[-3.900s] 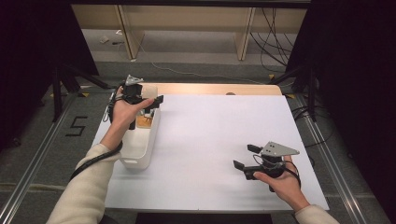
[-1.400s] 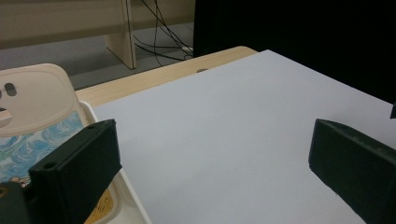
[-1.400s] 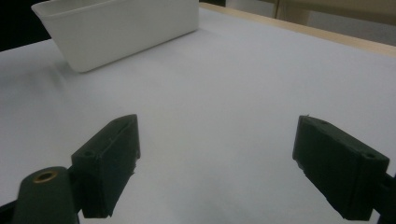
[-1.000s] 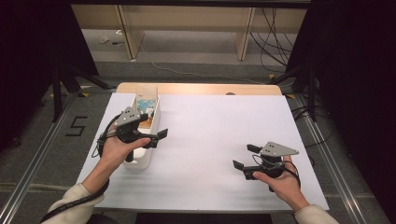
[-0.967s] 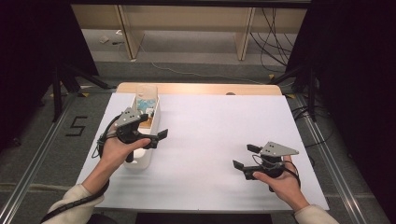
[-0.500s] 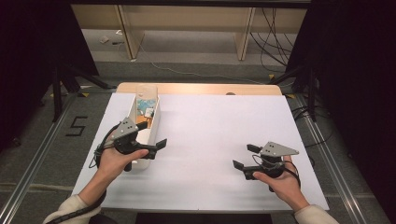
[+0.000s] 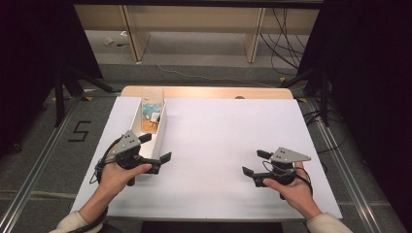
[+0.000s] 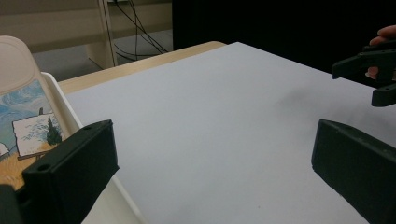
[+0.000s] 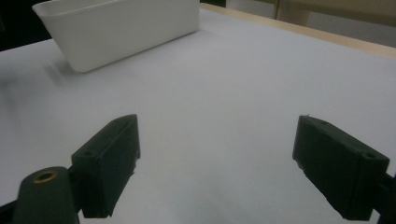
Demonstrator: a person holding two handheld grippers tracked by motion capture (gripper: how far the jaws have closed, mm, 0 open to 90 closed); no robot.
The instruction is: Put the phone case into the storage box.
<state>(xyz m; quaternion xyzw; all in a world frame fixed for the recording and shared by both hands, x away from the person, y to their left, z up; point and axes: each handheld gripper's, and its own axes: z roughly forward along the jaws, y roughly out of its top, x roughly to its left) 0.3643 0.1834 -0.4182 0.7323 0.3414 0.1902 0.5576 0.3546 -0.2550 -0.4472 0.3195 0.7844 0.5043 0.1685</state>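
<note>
Left gripper [image 7: 156, 147] gapes beside bin [image 7: 161, 127]

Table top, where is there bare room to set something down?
The white table top is bare from the white bin across to its right edge, including between the left tool and right tool. The left edge, with bin and hand, is crowded.

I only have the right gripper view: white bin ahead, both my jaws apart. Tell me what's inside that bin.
Observer: The bin holds small picture cards, one showing a painted blue sky and a dark tree.
Operator: Report where the other gripper sits.
Observer: The left gripper hovers at the bin's near end, jaws open, nothing between them.
Operator: State what lies on the sheet between the two grippers.
Observer: Bare white sheet.
</note>
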